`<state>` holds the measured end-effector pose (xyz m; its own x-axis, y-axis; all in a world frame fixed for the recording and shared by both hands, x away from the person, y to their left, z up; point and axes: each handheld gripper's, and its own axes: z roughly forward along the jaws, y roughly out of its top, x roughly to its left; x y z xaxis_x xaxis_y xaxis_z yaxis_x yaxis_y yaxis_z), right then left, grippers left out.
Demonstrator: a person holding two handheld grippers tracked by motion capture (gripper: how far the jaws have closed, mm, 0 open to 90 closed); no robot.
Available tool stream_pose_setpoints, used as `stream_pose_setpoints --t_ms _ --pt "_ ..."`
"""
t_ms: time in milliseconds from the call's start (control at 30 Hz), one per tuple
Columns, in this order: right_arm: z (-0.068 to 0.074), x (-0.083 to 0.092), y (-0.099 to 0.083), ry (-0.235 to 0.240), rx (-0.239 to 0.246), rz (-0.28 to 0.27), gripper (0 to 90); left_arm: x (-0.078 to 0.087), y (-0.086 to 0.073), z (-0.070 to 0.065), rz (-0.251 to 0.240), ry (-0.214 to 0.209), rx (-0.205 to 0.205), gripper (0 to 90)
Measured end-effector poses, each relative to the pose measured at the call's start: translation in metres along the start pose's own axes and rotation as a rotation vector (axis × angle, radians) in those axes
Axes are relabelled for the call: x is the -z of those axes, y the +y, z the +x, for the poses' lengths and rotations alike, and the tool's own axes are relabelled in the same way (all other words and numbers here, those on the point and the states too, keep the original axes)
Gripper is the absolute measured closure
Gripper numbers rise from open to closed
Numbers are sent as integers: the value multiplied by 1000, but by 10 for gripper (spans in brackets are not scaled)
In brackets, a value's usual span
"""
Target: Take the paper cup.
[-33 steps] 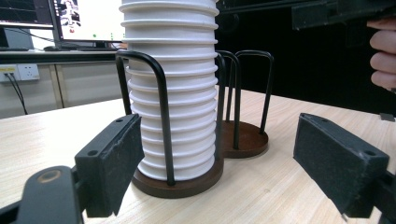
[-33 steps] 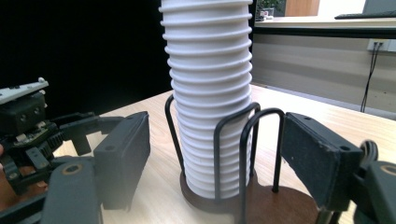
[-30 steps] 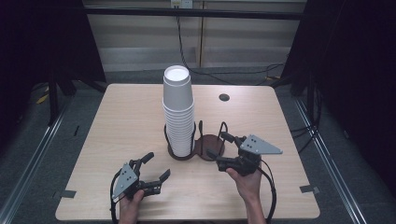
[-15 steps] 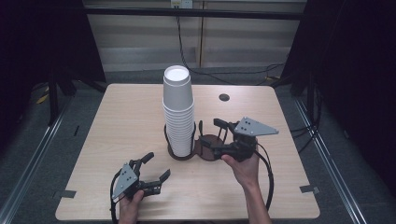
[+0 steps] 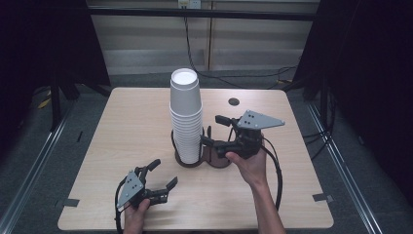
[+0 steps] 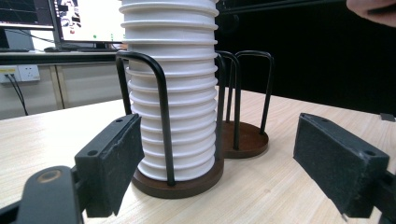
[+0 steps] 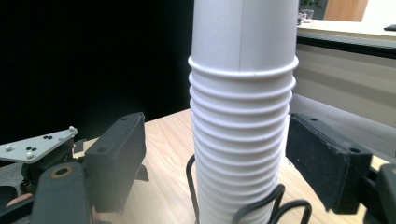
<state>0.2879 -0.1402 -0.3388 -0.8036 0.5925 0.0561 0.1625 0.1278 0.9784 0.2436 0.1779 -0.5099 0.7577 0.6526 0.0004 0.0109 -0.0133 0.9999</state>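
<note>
**Two hand-held grippers near a tall stack of cups**

High view: A white stack of cups (image 5: 185, 117) stands in a dark wire holder (image 5: 195, 157) in the middle of the wooden surface (image 5: 126, 122). The right hand-held gripper (image 5: 210, 130) is at 3 o'clock from the stack, just beside it, raised, jaws apart with nothing between them. They have just been opening. The left hand-held gripper (image 5: 162, 175) sits at 7 o'clock, low, open and empty.

Left gripper view: Both black pads stand wide apart. The cups (image 6: 173, 88) sit ahead at 12 o'clock, not touched.

Right gripper view: The stack (image 7: 243, 116) rises between the open pads, with a gap on each side.
</note>
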Motion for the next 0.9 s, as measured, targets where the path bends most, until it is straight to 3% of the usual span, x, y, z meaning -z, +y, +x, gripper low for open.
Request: stream_pose_setpoints --t_ms 367,900 --pt "-7 -17 33 33 26 50 151 0 0 0 1 0 1 158" --pt "-21 -44 82 32 36 86 144 0 0 0 0 -1 0 157"
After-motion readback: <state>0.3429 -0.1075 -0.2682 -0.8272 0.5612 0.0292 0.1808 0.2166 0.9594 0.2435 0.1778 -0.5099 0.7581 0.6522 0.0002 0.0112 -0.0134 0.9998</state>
